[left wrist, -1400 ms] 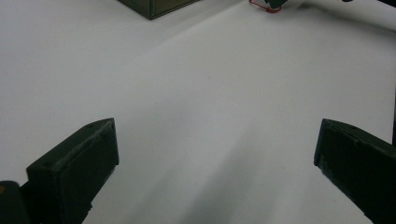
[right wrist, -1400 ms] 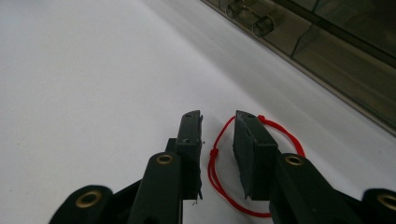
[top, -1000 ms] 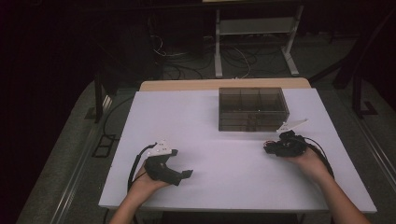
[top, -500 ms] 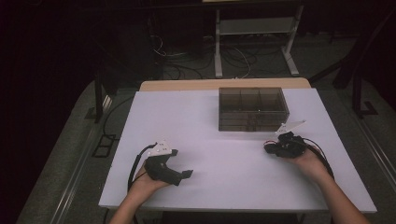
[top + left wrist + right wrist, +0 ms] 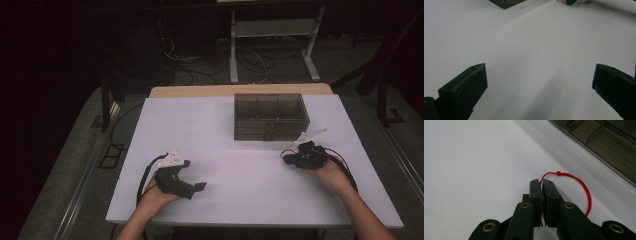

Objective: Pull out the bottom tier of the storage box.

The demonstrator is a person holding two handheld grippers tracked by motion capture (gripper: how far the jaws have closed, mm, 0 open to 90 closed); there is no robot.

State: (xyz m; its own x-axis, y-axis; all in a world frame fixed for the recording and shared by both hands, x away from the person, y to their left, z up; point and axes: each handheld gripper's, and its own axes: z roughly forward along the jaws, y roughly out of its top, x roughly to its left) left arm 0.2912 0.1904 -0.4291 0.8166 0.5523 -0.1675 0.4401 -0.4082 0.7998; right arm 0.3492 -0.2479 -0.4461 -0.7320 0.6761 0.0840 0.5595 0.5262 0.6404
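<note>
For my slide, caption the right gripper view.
Right claw shut on a red string loop, beside the compartment box.

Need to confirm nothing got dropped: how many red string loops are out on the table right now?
1: the red string loop is pinched in the right claw, just in front of the smoky compartment box. Others may lie hidden inside.

A white bench [image 5: 240, 185] carries a dark clear compartment box [image 5: 270, 116] at its far side. Behind, cables [image 5: 250, 62] litter the floor beside a white stand [image 5: 272, 30].
</note>
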